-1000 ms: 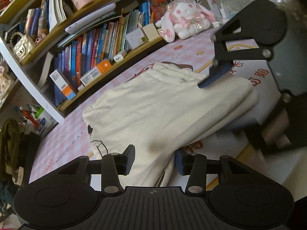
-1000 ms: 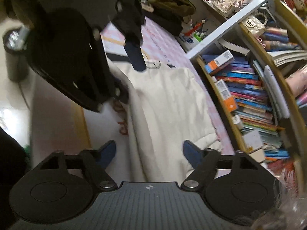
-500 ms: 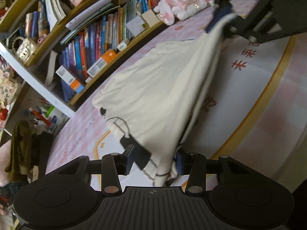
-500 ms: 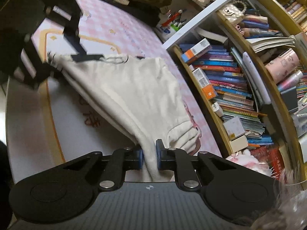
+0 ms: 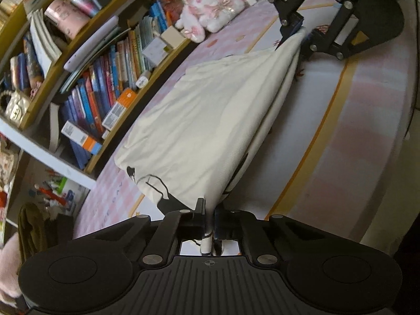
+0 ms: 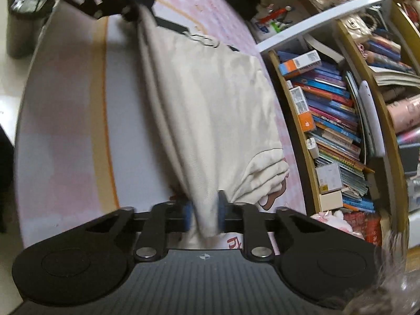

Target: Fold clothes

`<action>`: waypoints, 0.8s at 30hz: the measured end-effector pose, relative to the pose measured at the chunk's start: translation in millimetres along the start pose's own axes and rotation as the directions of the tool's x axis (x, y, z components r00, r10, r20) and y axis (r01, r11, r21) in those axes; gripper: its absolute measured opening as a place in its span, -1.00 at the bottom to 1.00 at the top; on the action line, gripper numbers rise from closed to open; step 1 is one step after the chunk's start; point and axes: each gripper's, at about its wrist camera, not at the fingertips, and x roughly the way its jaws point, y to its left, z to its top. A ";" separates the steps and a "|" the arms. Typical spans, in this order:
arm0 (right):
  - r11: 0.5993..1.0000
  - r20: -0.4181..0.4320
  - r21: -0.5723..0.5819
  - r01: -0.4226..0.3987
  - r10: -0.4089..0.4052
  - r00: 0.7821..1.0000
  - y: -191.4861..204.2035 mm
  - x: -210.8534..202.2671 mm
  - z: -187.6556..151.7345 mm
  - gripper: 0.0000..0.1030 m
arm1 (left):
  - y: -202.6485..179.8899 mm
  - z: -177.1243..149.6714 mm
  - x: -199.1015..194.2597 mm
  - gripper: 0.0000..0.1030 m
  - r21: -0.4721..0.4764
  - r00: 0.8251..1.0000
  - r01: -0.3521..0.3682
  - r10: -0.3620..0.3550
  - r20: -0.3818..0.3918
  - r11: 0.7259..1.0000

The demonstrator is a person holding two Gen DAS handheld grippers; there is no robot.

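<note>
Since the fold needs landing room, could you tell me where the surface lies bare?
Bare: the white and pink mat between the cream fabric garment and the mat's outer edge. Crowded: the strip along the wooden bookshelf, where the white plush rabbit sits.

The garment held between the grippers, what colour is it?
Cream garment with black line print; left wrist view shows it best.

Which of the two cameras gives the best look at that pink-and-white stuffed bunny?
The left wrist view. There the stuffed bunny lies whole and sharp on the pink mat beside the bookshelf, beyond the cream garment. The right wrist view catches only a blurred pink-white scrap of it at the shelf's foot.
</note>
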 end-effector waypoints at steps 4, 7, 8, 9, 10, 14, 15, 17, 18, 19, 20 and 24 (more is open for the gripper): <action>0.999 0.004 0.009 -0.037 0.037 0.999 -4.4 -12.0 0.3 -0.82 | 1.0 -1.8 -16.3 -0.88 0.047 1.000 0.014 -0.014 0.012 0.999; 0.996 0.012 0.022 -0.089 0.088 0.996 -7.1 -24.5 0.2 -0.82 | 0.6 -1.7 -30.7 -0.88 0.077 0.999 0.029 -0.030 0.014 0.997; 0.994 0.013 0.027 -0.110 0.110 0.994 -8.0 -29.2 0.3 -0.82 | 0.5 -1.0 -35.9 -0.88 0.088 0.999 0.036 -0.038 0.013 0.995; 0.991 0.013 0.034 -0.132 0.132 0.991 -9.1 -33.8 0.5 -0.82 | 0.7 0.0 -41.2 -0.88 0.099 0.999 0.044 -0.046 0.012 0.994; 0.986 0.013 0.047 -0.158 0.158 0.987 -11.3 -38.5 0.9 -0.82 | 1.0 1.0 -46.5 -0.88 0.107 0.998 0.052 -0.053 0.013 0.993; 0.957 0.021 0.126 -0.262 0.261 0.965 -23.6 -55.8 2.3 -0.82 | 6.0 5.2 -63.4 -0.88 0.120 0.995 0.093 -0.095 0.009 0.988; 0.949 0.025 0.140 -0.283 0.283 0.959 -26.7 -59.9 2.8 -0.82 | 7.4 6.3 -67.4 -0.88 0.122 0.994 0.104 -0.106 0.007 0.987; 0.936 0.029 0.153 -0.315 0.315 0.949 -30.3 -67.7 4.0 -0.82 | 9.8 8.1 -75.3 -0.88 0.130 0.992 0.128 -0.130 0.005 0.983; 0.931 0.029 0.157 -0.331 0.330 0.943 -31.9 -71.3 4.4 -0.82 | 10.6 8.8 -79.1 -0.88 0.136 0.990 0.140 -0.142 0.004 0.981; 0.924 0.029 0.161 -0.346 0.346 0.938 -33.0 -75.2 4.9 -0.82 | 11.2 9.1 -82.7 -0.88 0.145 0.988 0.151 -0.153 0.004 0.978; 0.918 0.030 0.165 -0.361 0.361 0.932 -34.1 -79.0 5.4 -0.82 | 11.9 9.2 -86.1 -0.88 0.152 0.987 0.159 -0.161 0.002 0.975; 0.893 0.042 0.184 -0.410 0.410 0.911 -39.0 -95.3 8.3 -0.82 | 15.8 9.9 -96.7 -0.88 0.153 0.987 0.160 -0.162 0.002 0.975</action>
